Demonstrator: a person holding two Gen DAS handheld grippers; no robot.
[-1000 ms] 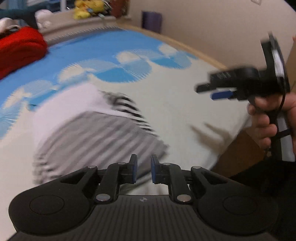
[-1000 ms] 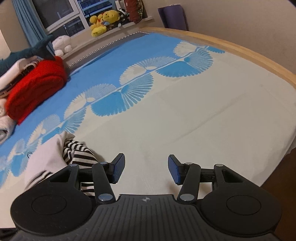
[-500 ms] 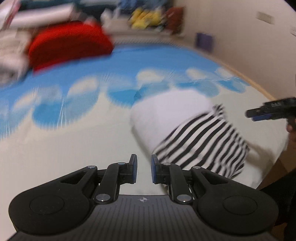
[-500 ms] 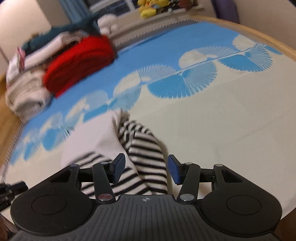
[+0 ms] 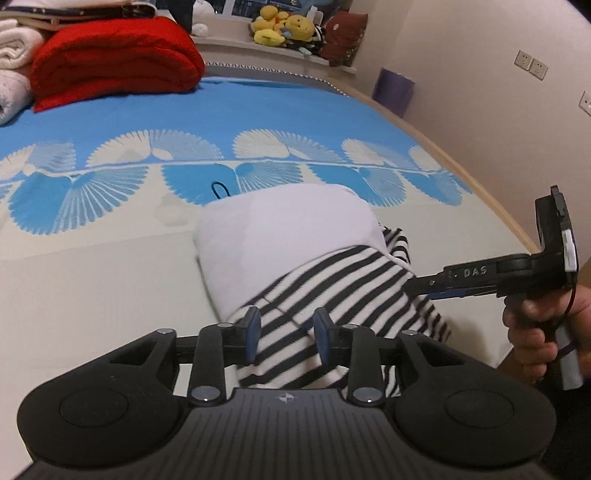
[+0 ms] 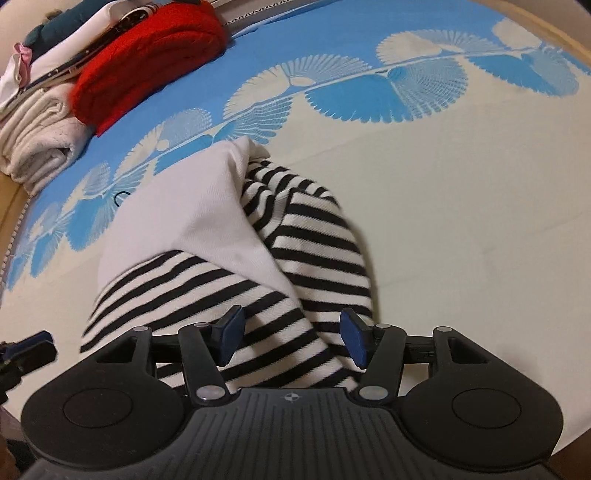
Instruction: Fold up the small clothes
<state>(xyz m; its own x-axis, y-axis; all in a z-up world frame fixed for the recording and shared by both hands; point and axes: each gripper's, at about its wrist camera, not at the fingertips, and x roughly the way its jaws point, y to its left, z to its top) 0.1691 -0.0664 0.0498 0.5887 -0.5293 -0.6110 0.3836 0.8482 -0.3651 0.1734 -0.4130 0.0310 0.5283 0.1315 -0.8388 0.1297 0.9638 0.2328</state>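
A small garment (image 5: 295, 236), white with a black-and-white striped part (image 5: 332, 291), lies loosely bunched on the bed near its front edge; it also shows in the right wrist view (image 6: 221, 240). My left gripper (image 5: 284, 334) is open, its fingers over the striped near end. My right gripper (image 6: 290, 338) is open wide over the striped near end from the other side. In the left wrist view the right gripper (image 5: 424, 286) reaches in from the right, its tips at the striped cloth's edge.
The bedsheet (image 5: 110, 258) is cream with blue fan patterns. A red folded blanket (image 5: 110, 66) and white folded towels (image 6: 40, 133) sit at the far left. A small black loop (image 5: 219, 188) lies beyond the garment. Plush toys (image 5: 280, 29) line the far ledge.
Both grippers swung toward the garment and now sit over its striped end. The left jaws opened from nearly closed. The right gripper came close to the cloth's right edge.
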